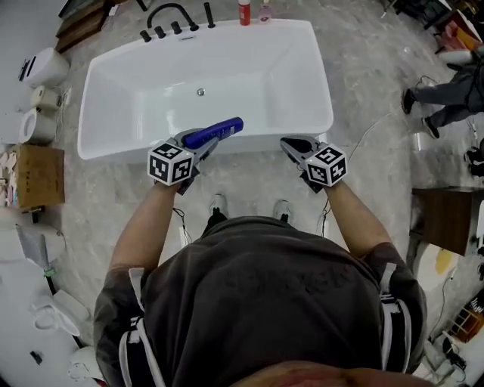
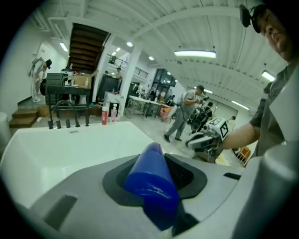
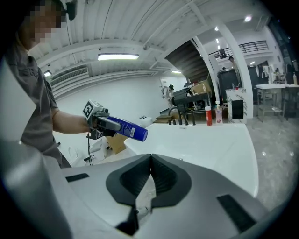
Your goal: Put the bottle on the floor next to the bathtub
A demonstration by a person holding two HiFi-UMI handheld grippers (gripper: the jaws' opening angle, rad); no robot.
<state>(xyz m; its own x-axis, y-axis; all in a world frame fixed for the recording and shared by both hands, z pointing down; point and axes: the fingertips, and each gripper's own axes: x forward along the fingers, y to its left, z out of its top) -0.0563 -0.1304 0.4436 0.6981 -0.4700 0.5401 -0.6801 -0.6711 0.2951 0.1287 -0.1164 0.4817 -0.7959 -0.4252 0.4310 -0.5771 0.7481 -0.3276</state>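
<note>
A blue bottle (image 1: 215,131) lies nearly level in my left gripper (image 1: 198,143), whose jaws are shut on it above the near rim of the white bathtub (image 1: 113,83). In the left gripper view the blue bottle (image 2: 150,183) fills the gap between the pads. From the right gripper view the blue bottle (image 3: 127,128) points toward the bathtub (image 3: 210,144). My right gripper (image 1: 299,147) hovers over the tub's near rim to the right, jaws shut with nothing between them; in its own view the right gripper (image 3: 150,177) shows its pads meeting.
A black tap set (image 1: 172,21) and a red bottle (image 1: 243,12) stand at the tub's far end. A toilet (image 1: 45,66) and a cardboard box (image 1: 36,175) are on the left. A person's legs (image 1: 439,98) are at the far right. Grey marbled floor surrounds the tub.
</note>
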